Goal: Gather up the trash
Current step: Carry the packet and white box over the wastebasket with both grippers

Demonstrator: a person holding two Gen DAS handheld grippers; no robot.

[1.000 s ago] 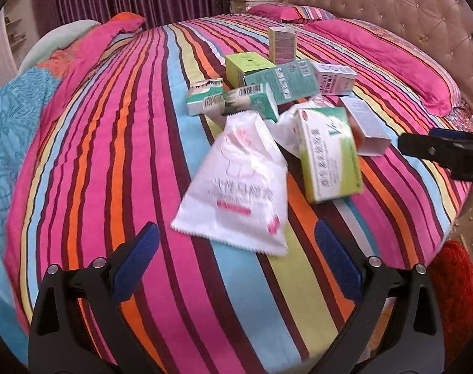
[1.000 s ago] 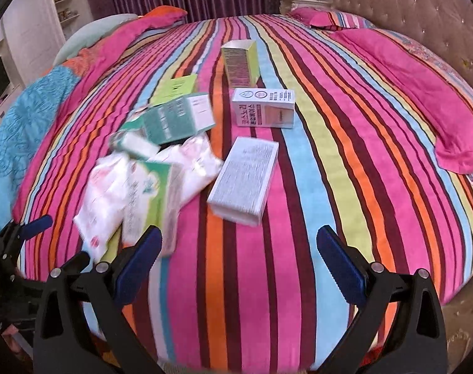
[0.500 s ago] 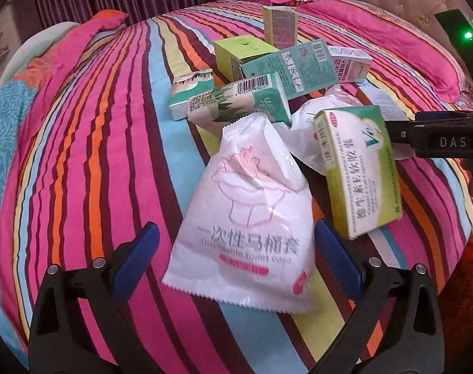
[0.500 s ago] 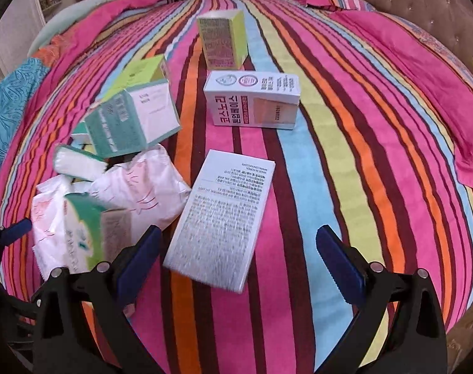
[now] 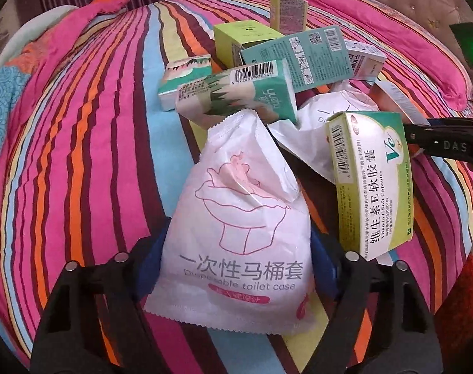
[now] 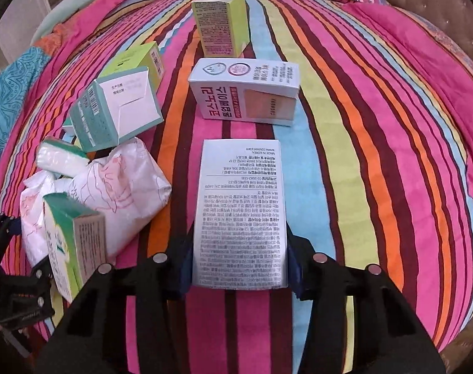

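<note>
My left claw clamped on white toilet-cover pouch; right claw clamped on grey printed box, both on bed.

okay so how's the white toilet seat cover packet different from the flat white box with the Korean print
The toilet cover packet is a soft, puffy pouch with serrated edges; the flat Korean-print box is rigid cardboard with square corners. The packet carries a pink toilet drawing and large lettering; the box face is dense small black text. The packet sits between the left gripper fingers, the box between those of the right gripper. Both are mostly white and lie on the striped bedspread.
</note>
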